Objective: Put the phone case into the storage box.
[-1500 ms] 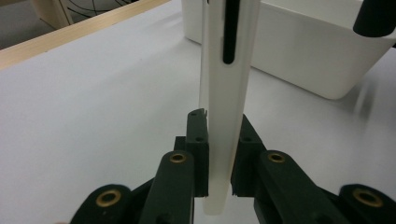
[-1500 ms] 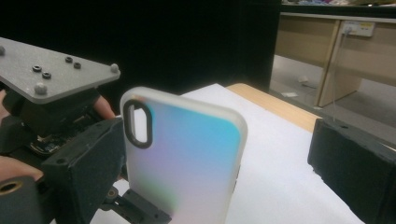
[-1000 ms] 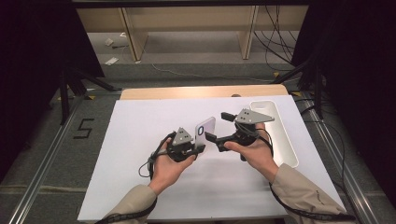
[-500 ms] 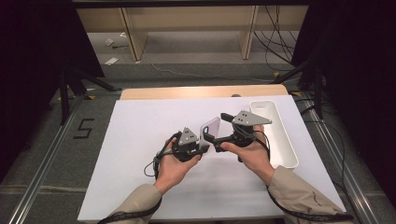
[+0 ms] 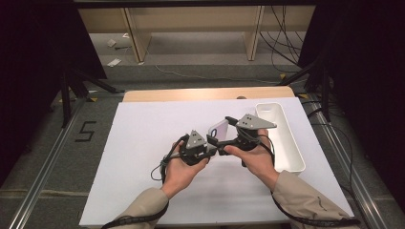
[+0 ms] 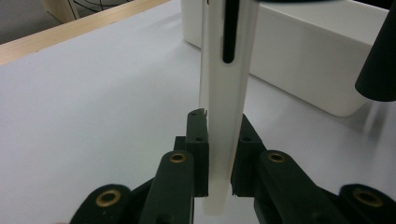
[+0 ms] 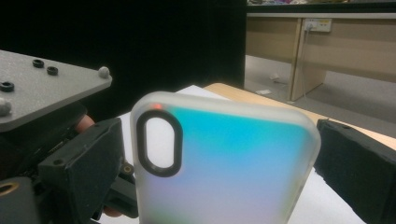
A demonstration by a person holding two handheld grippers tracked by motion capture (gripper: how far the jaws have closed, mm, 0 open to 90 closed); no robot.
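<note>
A translucent white phone case [image 5: 218,130] with an oval camera cutout is held upright above the table. My left gripper [image 5: 210,143] is shut on its lower edge; in the left gripper view the pads [image 6: 198,154] press both faces of the case [image 6: 226,93], seen edge-on. My right gripper [image 5: 227,131] faces the case from the right, open. One of its fingers [image 6: 378,65] hangs well clear of the case. In the right gripper view the case [image 7: 224,163] stands close ahead, with a black finger [image 7: 357,168] just beside its right edge.
A long white tray [image 5: 282,138] lies along the right side of the white table sheet [image 5: 143,143]; its wall [image 6: 303,60] is just behind the case. A wooden table edge [image 5: 191,94] runs at the back. Both hands are near the middle.
The left gripper with the case has drifted slightly right, closer to the right gripper. The right hand has stayed put.
</note>
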